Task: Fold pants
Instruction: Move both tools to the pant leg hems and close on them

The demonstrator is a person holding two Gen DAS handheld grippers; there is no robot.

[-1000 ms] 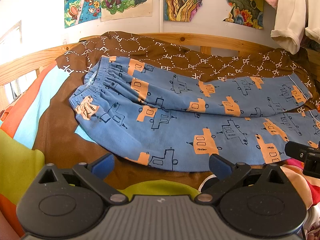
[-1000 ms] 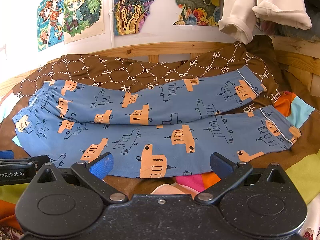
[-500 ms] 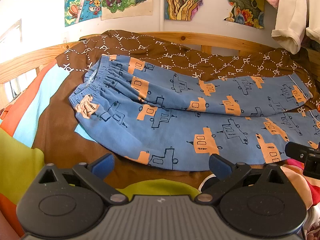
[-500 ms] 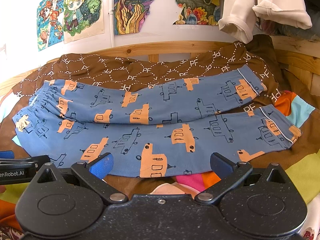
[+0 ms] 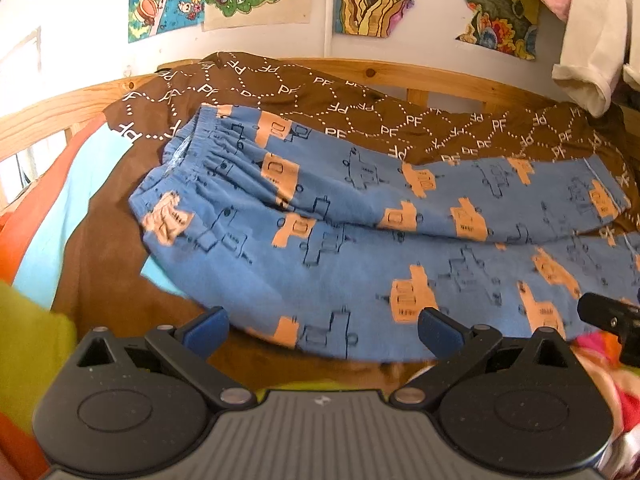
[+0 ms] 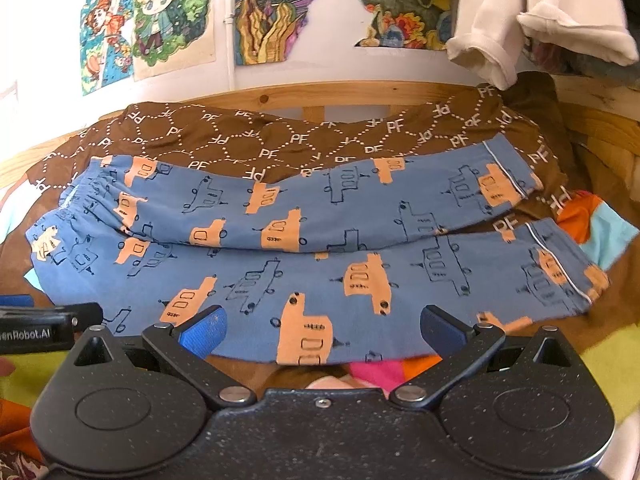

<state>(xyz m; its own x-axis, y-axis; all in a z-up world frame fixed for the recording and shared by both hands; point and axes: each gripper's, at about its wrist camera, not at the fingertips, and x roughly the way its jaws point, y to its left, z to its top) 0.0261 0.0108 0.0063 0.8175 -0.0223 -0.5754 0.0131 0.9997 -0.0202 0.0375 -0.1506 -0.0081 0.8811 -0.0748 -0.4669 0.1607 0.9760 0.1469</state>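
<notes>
Jaws apart on left gripper and right gripper.
Blue cotton pants with orange truck print lie flat on brown patterned bedspread.

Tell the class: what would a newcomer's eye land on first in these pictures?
First, the blue pants with orange vehicle prints, spread flat across the brown blanket, waistband left, cuffs right. Next, bright cartoon posters on the wall above. Both grippers, left and right, hover open at the near edge.
</notes>
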